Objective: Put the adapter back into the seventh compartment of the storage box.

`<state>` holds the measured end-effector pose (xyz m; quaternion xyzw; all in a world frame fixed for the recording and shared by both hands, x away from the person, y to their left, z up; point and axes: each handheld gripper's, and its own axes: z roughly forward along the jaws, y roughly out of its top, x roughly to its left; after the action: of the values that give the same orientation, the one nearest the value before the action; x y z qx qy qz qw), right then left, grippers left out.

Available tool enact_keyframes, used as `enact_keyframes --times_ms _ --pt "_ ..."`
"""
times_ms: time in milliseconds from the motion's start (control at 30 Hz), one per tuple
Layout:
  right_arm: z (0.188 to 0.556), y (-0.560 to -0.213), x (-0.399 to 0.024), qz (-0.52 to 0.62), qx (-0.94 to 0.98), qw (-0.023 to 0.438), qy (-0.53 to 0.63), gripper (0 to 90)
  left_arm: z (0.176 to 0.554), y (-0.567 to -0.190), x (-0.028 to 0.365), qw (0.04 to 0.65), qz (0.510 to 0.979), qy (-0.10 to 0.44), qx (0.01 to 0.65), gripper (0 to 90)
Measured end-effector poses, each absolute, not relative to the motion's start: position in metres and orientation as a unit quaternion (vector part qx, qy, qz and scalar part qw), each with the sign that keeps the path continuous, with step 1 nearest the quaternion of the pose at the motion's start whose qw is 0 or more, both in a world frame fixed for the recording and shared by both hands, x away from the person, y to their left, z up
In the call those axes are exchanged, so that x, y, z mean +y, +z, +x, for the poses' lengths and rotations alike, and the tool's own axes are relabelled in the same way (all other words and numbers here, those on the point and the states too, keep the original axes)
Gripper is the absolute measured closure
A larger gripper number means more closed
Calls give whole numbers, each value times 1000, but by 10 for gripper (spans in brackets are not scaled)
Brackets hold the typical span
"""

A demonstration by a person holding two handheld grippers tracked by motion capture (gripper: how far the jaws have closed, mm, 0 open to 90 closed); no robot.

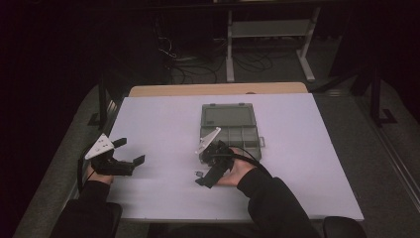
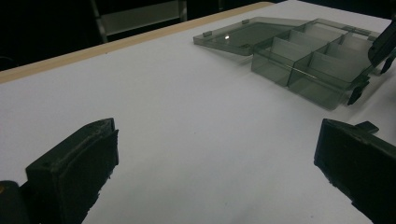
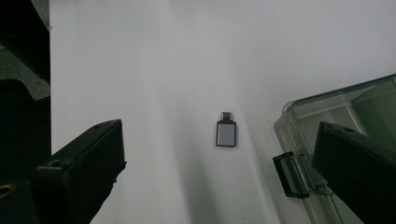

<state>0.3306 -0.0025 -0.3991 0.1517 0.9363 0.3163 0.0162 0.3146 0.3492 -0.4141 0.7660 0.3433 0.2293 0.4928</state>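
Small grey adapter [image 3: 226,133] flat on desk [image 3: 187,56], centred between wide-apart right gripper [image 3: 219,163] jaws; left gripper [image 2: 215,172] likewise spread, empty.

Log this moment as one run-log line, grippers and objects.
left gripper: open, idle over table | right gripper: open, above adapter | adapter: flat on table, beside box | box: lid open

The left gripper [image 2: 219,177] hangs low over the white table [image 2: 177,116] with its two black jaws set wide apart and nothing between them. Ahead and to its right lies an open clear compartment box [image 2: 303,56], lid folded flat behind, compartments looking empty.
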Motion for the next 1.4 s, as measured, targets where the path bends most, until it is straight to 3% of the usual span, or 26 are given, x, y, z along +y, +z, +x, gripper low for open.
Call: enact_keyframes --times_ms 667,1167,1400 --pt "334 -415 9 135 946 4 296 175 315 -414 349 492 767 229 342 0" --pt "337 -425 18 128 953 7 276 384 315 -414 349 493 768 228 341 0" --pt "338 -429 22 126 955 18 269 441 315 -414 348 493 768 227 340 0"
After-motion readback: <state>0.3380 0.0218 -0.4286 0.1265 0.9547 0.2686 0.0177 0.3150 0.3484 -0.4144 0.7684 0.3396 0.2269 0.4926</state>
